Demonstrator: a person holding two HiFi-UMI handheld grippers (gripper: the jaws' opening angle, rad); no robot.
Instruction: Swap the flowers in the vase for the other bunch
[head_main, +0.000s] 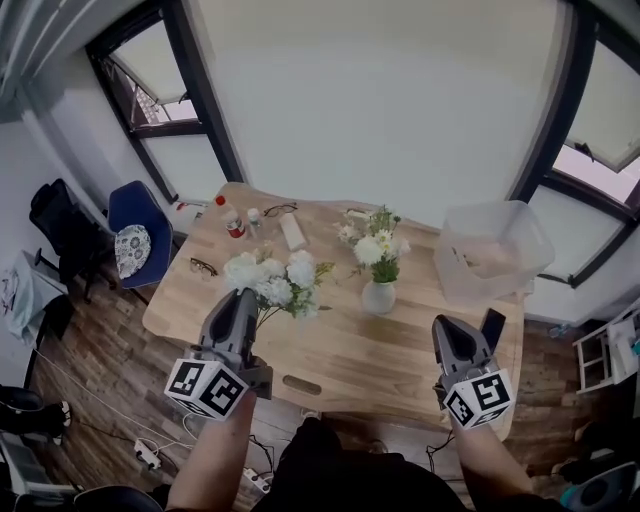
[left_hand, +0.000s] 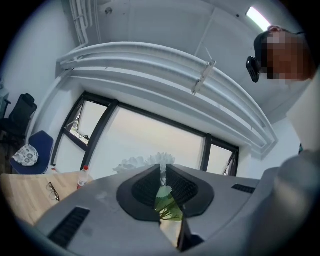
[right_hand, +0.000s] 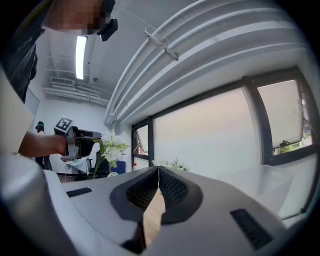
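A white vase (head_main: 378, 297) stands on the wooden table (head_main: 400, 345) near its middle, with a small bunch of white flowers and green leaves (head_main: 376, 243) in it. My left gripper (head_main: 243, 296) is shut on the stems of a second, fuller white bunch (head_main: 272, 279), held above the table's left half. In the left gripper view the green stems (left_hand: 167, 202) sit between the jaws and white blooms (left_hand: 150, 161) rise past the tips. My right gripper (head_main: 447, 330) hangs shut and empty over the table's front right; its jaws (right_hand: 158, 171) touch.
A clear plastic bin (head_main: 491, 248) sits at the table's far right. A red-capped bottle (head_main: 231, 218), a small jar (head_main: 255, 220), a white box (head_main: 292, 231) and glasses (head_main: 203, 267) lie at the left and back. A blue chair (head_main: 138, 233) stands left of the table.
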